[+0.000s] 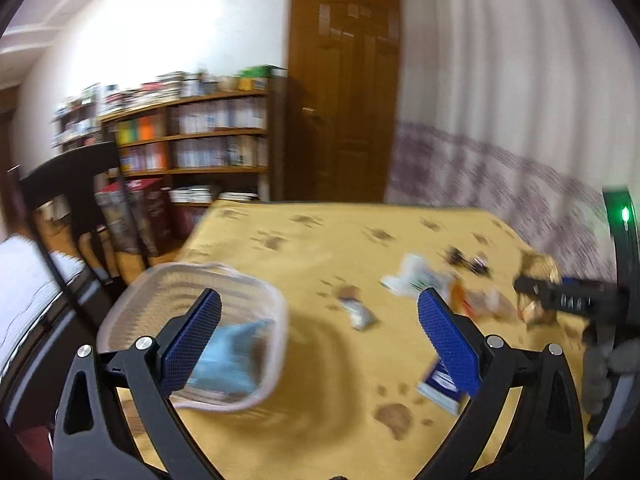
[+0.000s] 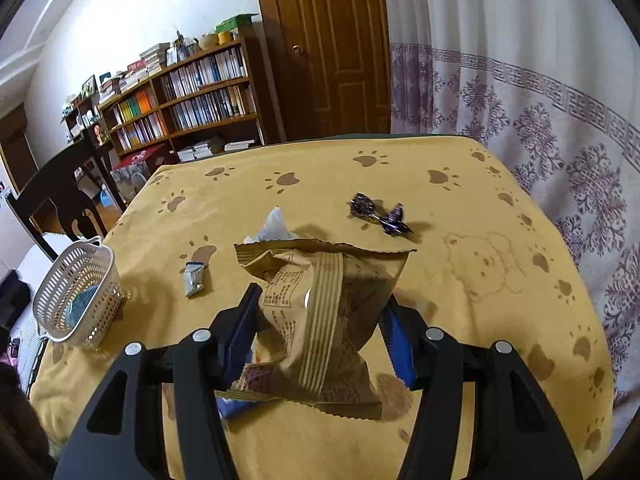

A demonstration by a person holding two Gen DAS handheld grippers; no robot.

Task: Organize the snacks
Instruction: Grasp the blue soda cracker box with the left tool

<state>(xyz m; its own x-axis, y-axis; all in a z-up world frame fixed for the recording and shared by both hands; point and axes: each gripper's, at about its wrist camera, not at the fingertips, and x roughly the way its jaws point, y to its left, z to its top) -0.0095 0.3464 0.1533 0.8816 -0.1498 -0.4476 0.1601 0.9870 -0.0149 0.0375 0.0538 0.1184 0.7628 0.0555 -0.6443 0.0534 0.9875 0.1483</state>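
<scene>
A brown snack bag [image 2: 324, 320] is pinched upright between the pads of the right hand-held gripper [image 2: 320, 328], above the table [image 2: 460, 208]. The left hand-held gripper [image 1: 320, 340] is held spread and empty, just beside a white basket [image 2: 76, 296] at the table's left edge.

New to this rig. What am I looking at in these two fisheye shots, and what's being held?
No robot arm here: a person holds a two-finger gripper in each hand, with a fisheye camera on each looking along its fingers. The blurred picture is from the left gripper, open and empty above the yellow paw-print tablecloth. The sharp one is from the right gripper, closed on a brown snack bag. On the cloth lie a white basket with a blue packet inside, a small grey packet and dark wrapped candies.
</scene>
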